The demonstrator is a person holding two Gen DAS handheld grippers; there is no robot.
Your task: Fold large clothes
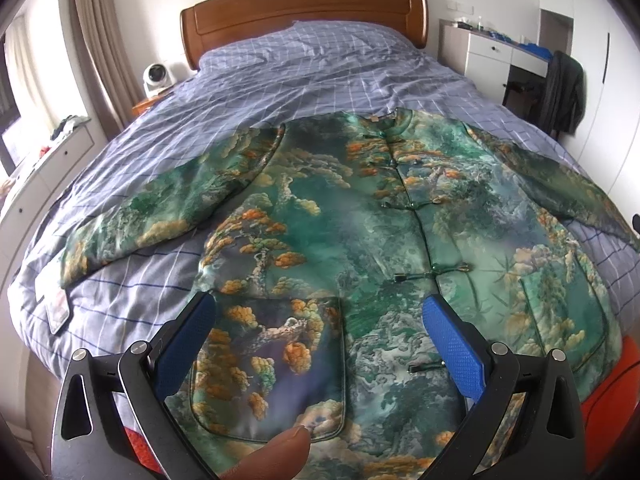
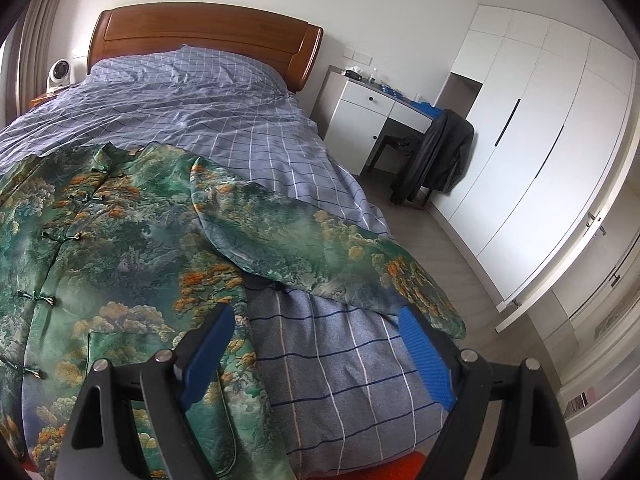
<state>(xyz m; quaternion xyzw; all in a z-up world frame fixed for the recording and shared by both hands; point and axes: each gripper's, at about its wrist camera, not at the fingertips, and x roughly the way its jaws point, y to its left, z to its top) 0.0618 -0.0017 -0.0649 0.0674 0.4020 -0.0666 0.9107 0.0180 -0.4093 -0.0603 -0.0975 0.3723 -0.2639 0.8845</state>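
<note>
A large green jacket (image 1: 352, 216) with an orange and cream landscape print lies flat, front up, on the bed, collar toward the headboard and both sleeves spread out. My left gripper (image 1: 320, 308) is open above its lower front, over the left pocket (image 1: 272, 364). My right gripper (image 2: 316, 320) is open and empty above the bed's right edge, between the jacket's hem side (image 2: 132, 280) and its right sleeve (image 2: 320, 256). A fingertip (image 1: 276, 456) shows at the bottom of the left wrist view.
The bed (image 1: 304, 72) has a blue checked duvet and a wooden headboard (image 1: 304, 4). A white desk (image 2: 372, 116) and a chair with a dark coat (image 2: 440, 156) stand right of it, then white wardrobes (image 2: 540, 152). A small white fan (image 1: 156, 76) sits left.
</note>
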